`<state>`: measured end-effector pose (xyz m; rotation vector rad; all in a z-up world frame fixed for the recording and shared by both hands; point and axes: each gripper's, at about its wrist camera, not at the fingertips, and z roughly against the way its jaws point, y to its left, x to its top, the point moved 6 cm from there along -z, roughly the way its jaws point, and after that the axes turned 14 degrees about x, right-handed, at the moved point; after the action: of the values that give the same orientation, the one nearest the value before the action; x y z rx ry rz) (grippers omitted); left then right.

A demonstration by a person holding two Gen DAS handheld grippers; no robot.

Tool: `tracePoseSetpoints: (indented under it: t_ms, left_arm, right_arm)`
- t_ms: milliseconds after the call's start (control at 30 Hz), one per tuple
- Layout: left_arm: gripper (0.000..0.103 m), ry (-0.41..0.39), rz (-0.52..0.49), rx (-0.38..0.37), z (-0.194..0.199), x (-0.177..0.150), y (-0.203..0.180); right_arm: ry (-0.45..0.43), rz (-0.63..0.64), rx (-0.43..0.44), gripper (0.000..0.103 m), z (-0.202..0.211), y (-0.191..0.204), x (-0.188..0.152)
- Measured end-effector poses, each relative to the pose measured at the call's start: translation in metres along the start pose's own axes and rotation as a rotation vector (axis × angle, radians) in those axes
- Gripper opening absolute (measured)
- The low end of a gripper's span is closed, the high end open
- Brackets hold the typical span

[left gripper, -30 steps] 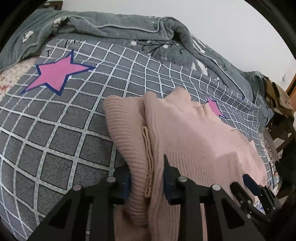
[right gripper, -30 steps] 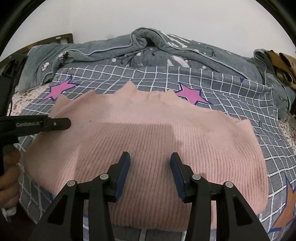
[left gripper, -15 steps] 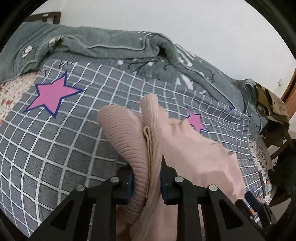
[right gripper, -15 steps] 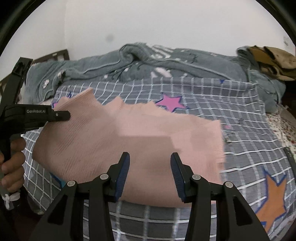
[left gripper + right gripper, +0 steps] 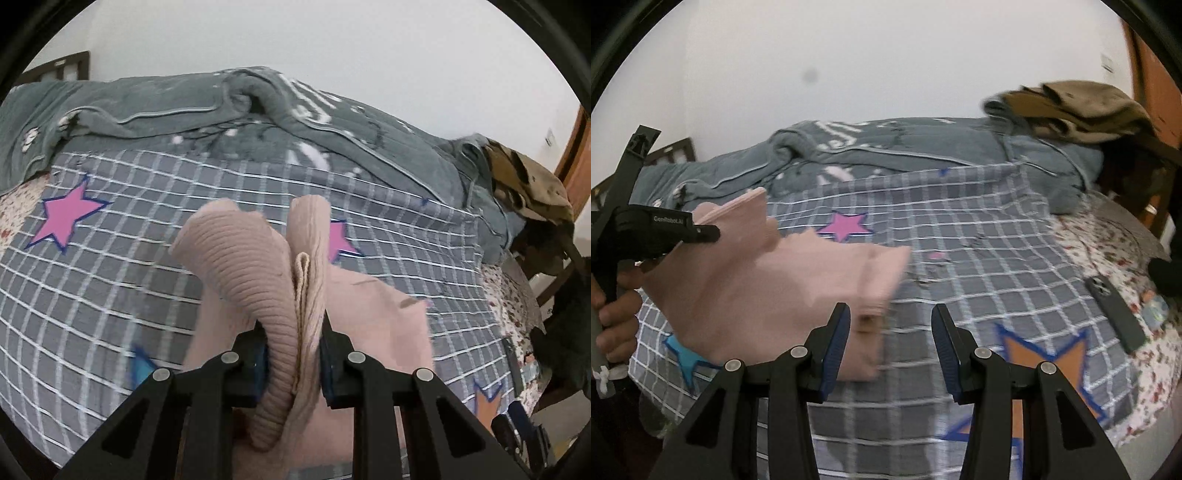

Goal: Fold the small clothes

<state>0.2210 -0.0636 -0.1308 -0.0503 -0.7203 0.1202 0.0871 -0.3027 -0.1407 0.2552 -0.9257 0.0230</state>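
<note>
Left gripper [image 5: 291,354] fingers clamp pink sweater [image 5: 768,280] bunched, hanging lengthwise; right gripper [image 5: 890,347] fingers apart, empty.

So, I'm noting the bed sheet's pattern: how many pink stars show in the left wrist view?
2. One pink star lies at the left of the sheet; the other pink star peeks from behind the lifted pink sweater. The sweater may hide more.

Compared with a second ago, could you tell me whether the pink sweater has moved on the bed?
Yes. The pink sweater, then spread across the checked cover, now hangs bunched left of the pink star.
</note>
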Motion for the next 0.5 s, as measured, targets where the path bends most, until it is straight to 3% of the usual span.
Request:
tracePoseSetpoints:
  t_ms: [267,400,467,500]
  left_arm:
    - [0.021,0.077,-0.112,-0.063,-0.021,-0.042,-0.098]
    - [0.025,0.081,-0.189,-0.058,-0.029,-0.058,-0.115]
    - [0.041,0.087,-0.207,-0.162,-0.020,-0.056,-0.116]
    - [0.043,0.087,-0.209,-0.223,-0.013,-0.053,-0.114]
  right_arm:
    - [0.030,-0.065,-0.051,0.045,0.012,-0.056,-0.022]
    - [0.058,-0.064,-0.056,0.045,0.008,-0.060,-0.031]
    - [0.065,-0.066,-0.043,0.045,0.005,-0.058,-0.032]
    - [0.067,-0.065,-0.037,0.045,0.004,-0.056,-0.032]
